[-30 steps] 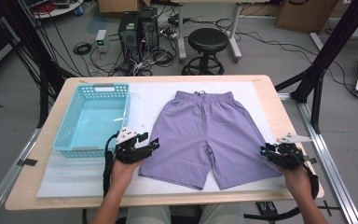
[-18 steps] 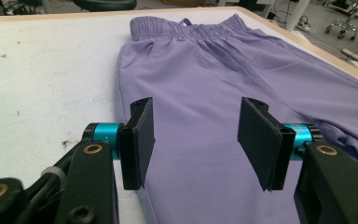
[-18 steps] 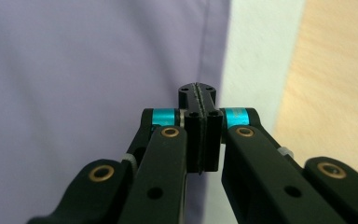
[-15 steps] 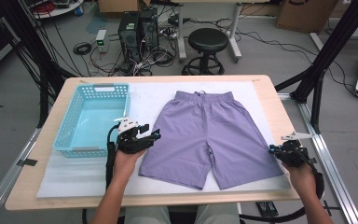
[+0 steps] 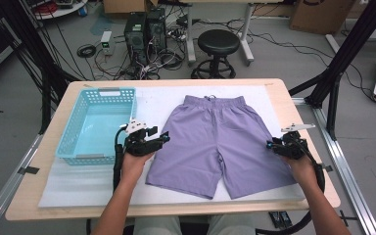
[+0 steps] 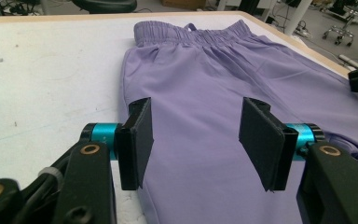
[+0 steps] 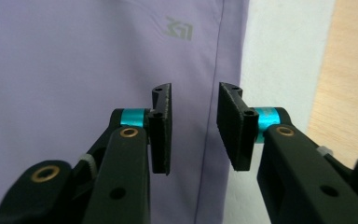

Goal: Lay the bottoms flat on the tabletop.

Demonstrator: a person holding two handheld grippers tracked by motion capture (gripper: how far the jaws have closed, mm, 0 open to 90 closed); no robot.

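Observation:
Purple shorts [image 5: 215, 137] lie flat on a white mat [image 5: 78, 178], waistband away from the person. My left gripper [image 5: 162, 138] hovers at the outer edge of the shorts' left leg. In the left gripper view its jaws [image 6: 196, 116] stand wide open over the purple cloth [image 6: 205, 74], holding nothing. My right gripper [image 5: 271, 145] is at the outer edge of the right leg. Its jaws [image 7: 194, 107] have just been opening and now stand a narrow gap apart above the side seam of the shorts [image 7: 74, 70], with nothing gripped.
A light blue plastic basket [image 5: 108, 91] stands on the left of the table, close behind the left hand. The bare wooden table edge [image 7: 349, 70] runs just right of the mat. A stool [image 5: 218, 43], computers and cables are on the floor beyond.
The right hand swung out to the right, then came back along the shorts' right edge, farther from the person. The left hand drifted slightly away from the person along the left leg.

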